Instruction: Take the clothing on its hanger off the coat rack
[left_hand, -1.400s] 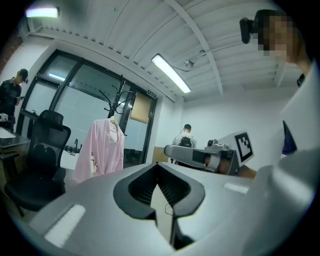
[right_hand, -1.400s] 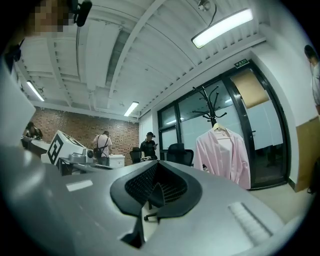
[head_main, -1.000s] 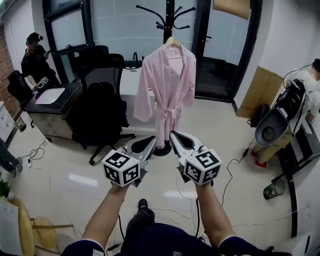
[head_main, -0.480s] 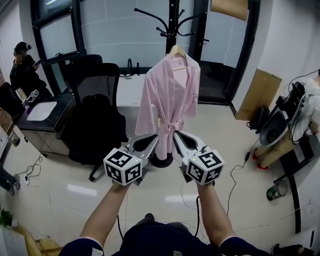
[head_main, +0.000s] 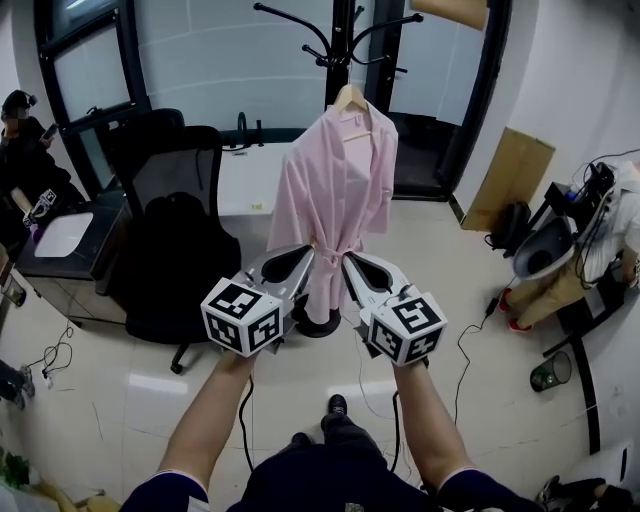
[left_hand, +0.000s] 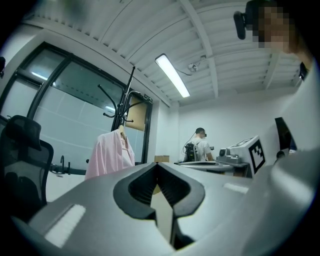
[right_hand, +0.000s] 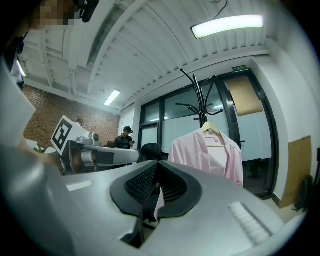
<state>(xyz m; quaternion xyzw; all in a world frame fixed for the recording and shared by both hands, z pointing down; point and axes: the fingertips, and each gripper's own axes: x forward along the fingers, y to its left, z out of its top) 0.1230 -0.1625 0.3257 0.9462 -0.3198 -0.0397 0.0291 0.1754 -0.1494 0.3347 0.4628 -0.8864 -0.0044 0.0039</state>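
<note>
A pink robe (head_main: 338, 190) hangs on a wooden hanger (head_main: 349, 99) from a black coat rack (head_main: 341, 38), whose round base (head_main: 313, 323) stands on the floor. The left gripper (head_main: 307, 251) and right gripper (head_main: 346, 259) are held side by side, level, short of the robe and at about its belt in the head view. Both are shut with nothing between the jaws. In the left gripper view the robe (left_hand: 111, 155) and rack (left_hand: 127, 100) stand left of the shut gripper (left_hand: 157, 164). The right gripper view shows the robe (right_hand: 210, 152) and hanger (right_hand: 214, 131) right of the shut gripper (right_hand: 156, 163).
A black office chair (head_main: 175, 235) stands left of the rack, a dark desk (head_main: 62, 250) beyond it. A white table (head_main: 243, 175) is behind the robe. A person (head_main: 20, 135) sits far left; another person (head_main: 612, 225) with equipment is at right. Cables (head_main: 472, 330) cross the floor.
Both grippers and the camera have come closer to the coat rack; the robe stands nearer and higher in view. Both grippers stay shut and empty.
</note>
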